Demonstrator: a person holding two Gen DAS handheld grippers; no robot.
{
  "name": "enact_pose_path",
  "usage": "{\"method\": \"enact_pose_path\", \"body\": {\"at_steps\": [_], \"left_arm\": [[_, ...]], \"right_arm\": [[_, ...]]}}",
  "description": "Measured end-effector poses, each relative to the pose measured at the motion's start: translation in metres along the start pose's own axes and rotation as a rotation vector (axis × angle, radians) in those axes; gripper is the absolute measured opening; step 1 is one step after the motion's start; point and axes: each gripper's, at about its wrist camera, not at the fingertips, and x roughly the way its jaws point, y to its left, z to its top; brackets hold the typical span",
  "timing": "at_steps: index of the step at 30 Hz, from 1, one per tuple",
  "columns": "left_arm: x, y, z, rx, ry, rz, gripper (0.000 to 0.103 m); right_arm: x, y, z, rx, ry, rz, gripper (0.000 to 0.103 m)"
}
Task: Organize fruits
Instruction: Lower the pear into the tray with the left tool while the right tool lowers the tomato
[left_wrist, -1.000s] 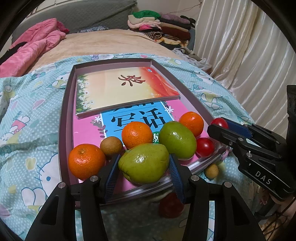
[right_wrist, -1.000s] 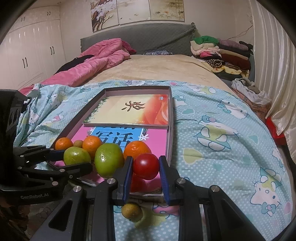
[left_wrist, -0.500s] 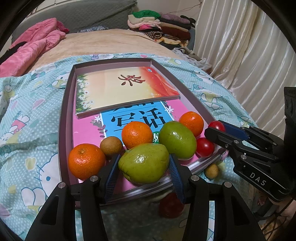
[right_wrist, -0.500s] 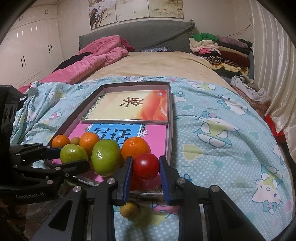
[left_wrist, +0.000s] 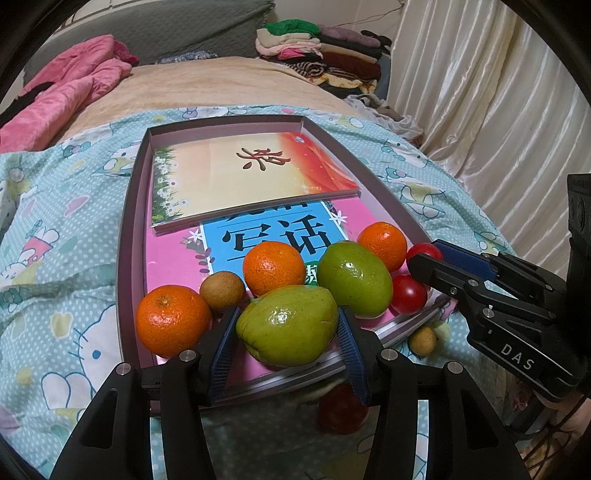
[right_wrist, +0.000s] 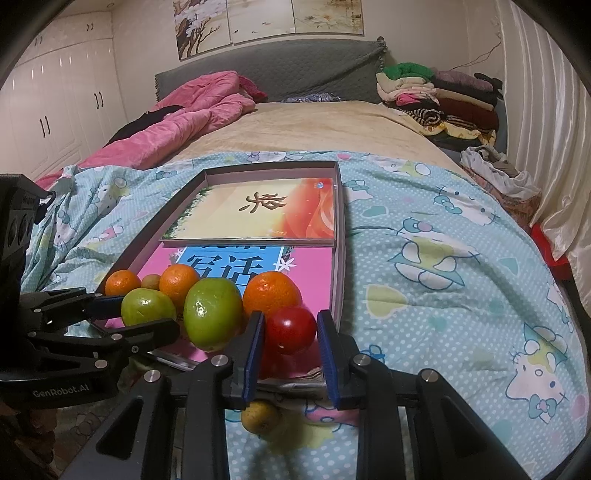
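Note:
My left gripper (left_wrist: 286, 334) is shut on a green pear (left_wrist: 288, 324) at the near edge of the shallow box (left_wrist: 127, 236). My right gripper (right_wrist: 290, 338) is shut on a red tomato (right_wrist: 290, 329) over the box's near right corner; it also shows in the left wrist view (left_wrist: 424, 252). In the box lie three oranges (left_wrist: 173, 324) (left_wrist: 274, 267) (left_wrist: 382, 245), a second green fruit (left_wrist: 354, 283), a small brown fruit (left_wrist: 221, 291) and another tomato (left_wrist: 408, 294). A red fruit (left_wrist: 341, 410) and a small yellowish fruit (left_wrist: 423, 339) lie on the bedspread outside the box.
Two books (left_wrist: 251, 177) (left_wrist: 280, 236) line the box bottom. The box sits on a Hello Kitty bedspread (right_wrist: 443, 266). A pink quilt (right_wrist: 184, 118) lies at the far left, folded clothes (right_wrist: 436, 92) at the far right, curtains (left_wrist: 498, 92) to the right.
My right gripper with the tomato has shifted slightly left, toward the box. The left gripper and pear have held still.

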Motion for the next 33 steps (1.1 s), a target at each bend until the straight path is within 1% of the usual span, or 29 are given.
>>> {"method": "enact_pose_path", "body": {"at_steps": [13, 19, 23, 30, 33], "left_arm": [[-0.002, 0.001, 0.001, 0.004, -0.001, 0.009, 0.054], [-0.002, -0.001, 0.001, 0.008, 0.001, 0.015, 0.054], [-0.003, -0.001, 0.002, 0.007, 0.001, 0.015, 0.054], [-0.009, -0.003, 0.003, 0.006, -0.011, 0.008, 0.054], [-0.013, -0.003, 0.004, -0.001, -0.018, 0.004, 0.054]], "right_arm": [[-0.006, 0.004, 0.001, -0.003, -0.022, 0.012, 0.044], [-0.006, 0.005, 0.001, -0.006, -0.024, 0.01, 0.045], [-0.007, 0.004, 0.001, -0.001, -0.029, 0.007, 0.048], [-0.01, 0.004, 0.003, 0.005, -0.041, 0.01, 0.05], [-0.014, 0.003, 0.005, 0.009, -0.06, 0.018, 0.053]]}}
